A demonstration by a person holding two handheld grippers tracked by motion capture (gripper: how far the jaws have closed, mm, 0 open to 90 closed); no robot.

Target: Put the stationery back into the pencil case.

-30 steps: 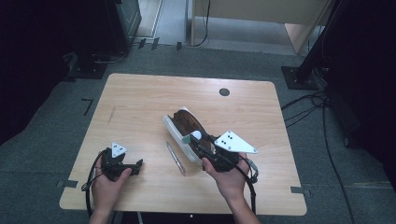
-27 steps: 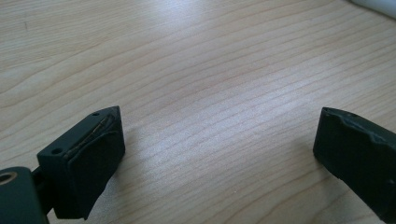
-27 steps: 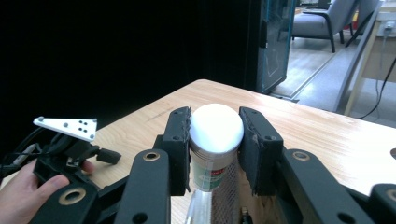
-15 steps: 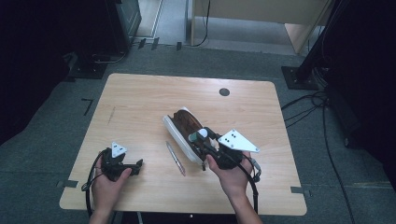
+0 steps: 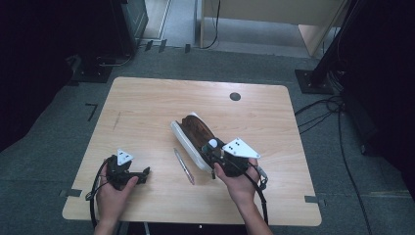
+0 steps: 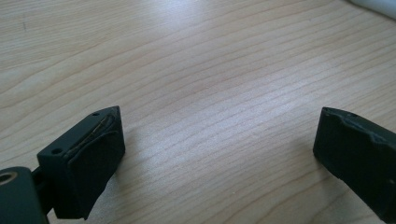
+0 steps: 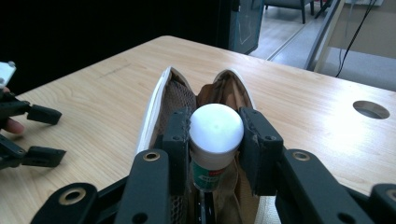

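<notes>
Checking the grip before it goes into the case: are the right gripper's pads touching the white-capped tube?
Touching. In the right gripper view, both pads of the right gripper press the white-capped tube over the open case.

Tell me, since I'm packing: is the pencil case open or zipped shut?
Open. The pencil case gapes, mesh lining showing, and the right gripper holds a white-capped tube over its mouth.

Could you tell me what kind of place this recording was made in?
Probably a lab or office workroom: a light wooden desk with a cable hole stands on grey carpet, with black equipment stands and loose cables around it.
</notes>
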